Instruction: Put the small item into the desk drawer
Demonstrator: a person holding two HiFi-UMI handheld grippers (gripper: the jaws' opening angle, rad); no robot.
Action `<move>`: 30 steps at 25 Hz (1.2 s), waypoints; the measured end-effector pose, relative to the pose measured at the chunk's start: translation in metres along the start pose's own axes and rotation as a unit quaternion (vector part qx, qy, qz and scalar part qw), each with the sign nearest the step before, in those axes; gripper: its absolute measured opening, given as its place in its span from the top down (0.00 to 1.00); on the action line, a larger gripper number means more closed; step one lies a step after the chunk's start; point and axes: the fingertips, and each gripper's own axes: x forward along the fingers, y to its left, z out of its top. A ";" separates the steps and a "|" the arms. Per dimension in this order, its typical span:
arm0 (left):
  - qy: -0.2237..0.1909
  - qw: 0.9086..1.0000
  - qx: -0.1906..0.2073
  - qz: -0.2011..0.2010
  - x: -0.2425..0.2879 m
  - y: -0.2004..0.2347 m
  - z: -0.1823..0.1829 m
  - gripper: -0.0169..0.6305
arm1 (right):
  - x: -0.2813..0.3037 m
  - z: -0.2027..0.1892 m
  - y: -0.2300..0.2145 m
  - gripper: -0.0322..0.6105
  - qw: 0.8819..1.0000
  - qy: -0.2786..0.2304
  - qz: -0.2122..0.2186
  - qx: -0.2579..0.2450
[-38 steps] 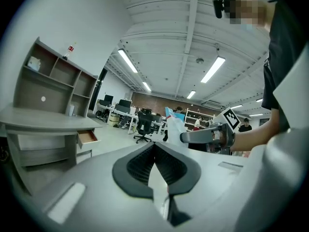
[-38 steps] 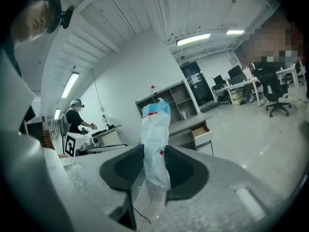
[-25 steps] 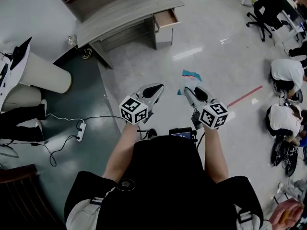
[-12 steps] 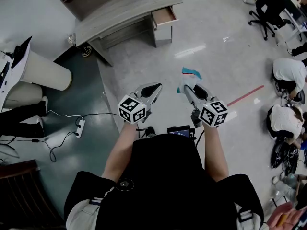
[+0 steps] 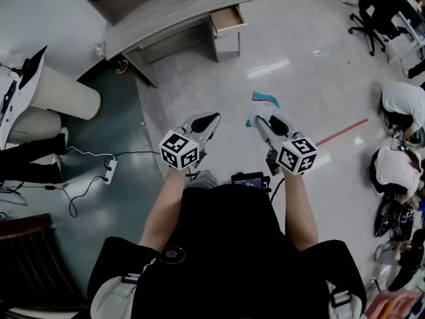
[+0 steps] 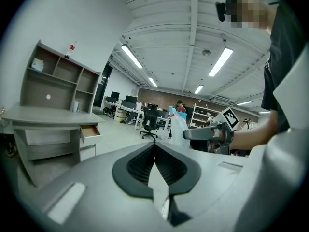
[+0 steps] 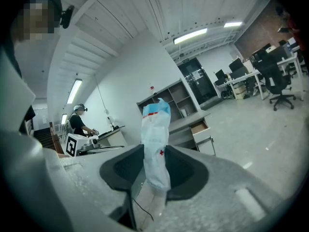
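Packet (image 7: 155, 139) base hidden, right tool (image 7: 153, 175) clamped

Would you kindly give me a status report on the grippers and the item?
Left gripper shut, empty. Right gripper shut on white-and-blue plastic packet. Open desk drawer ahead across the floor; nothing between.
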 end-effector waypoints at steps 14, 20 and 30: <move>-0.005 1.000 -0.013 0.006 0.001 0.015 -0.005 0.97 | 0.001 -0.007 -0.009 0.73 1.000 -0.002 -0.020 0.013; -0.007 1.000 -0.017 -0.007 0.023 0.022 0.003 0.97 | 0.001 0.005 -0.025 0.73 0.999 -0.006 -0.039 0.012; -0.004 0.999 -0.025 -0.025 0.039 0.062 0.011 0.97 | 0.041 0.020 -0.030 0.73 0.999 -0.001 -0.053 0.007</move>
